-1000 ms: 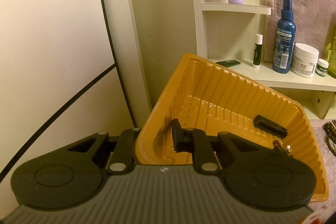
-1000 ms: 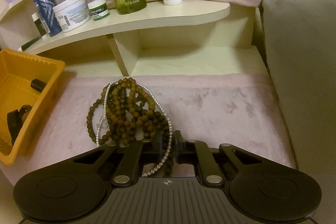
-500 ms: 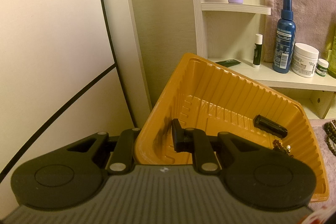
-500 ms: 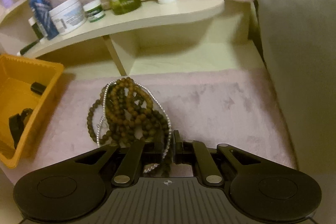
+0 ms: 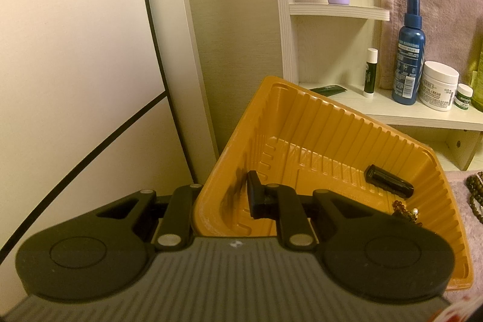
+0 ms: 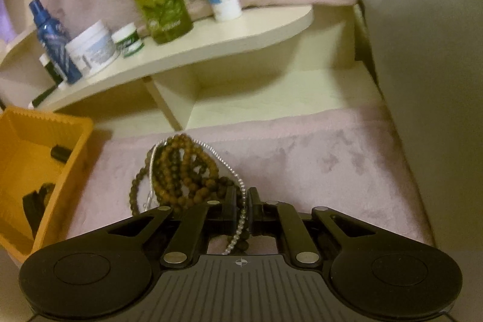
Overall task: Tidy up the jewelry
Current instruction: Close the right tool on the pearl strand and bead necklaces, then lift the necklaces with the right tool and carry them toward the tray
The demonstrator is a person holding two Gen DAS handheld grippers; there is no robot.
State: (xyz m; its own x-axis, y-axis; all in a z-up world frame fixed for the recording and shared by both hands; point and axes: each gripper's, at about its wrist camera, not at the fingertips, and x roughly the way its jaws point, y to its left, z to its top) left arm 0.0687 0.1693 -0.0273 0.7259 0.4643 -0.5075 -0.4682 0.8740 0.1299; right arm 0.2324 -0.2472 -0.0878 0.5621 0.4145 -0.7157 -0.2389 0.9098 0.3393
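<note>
Beaded necklaces (image 6: 184, 171) partly hidden behind right gripper (image 6: 241, 205)

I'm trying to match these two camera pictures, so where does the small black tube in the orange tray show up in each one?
Left wrist view: the black tube lies right of centre, on the tray floor near the far right corner.
Right wrist view: the same tube sits at the far left, partly hidden by the tray wall.
Shared landmark: the blue spray bottle on the shelf.
</note>
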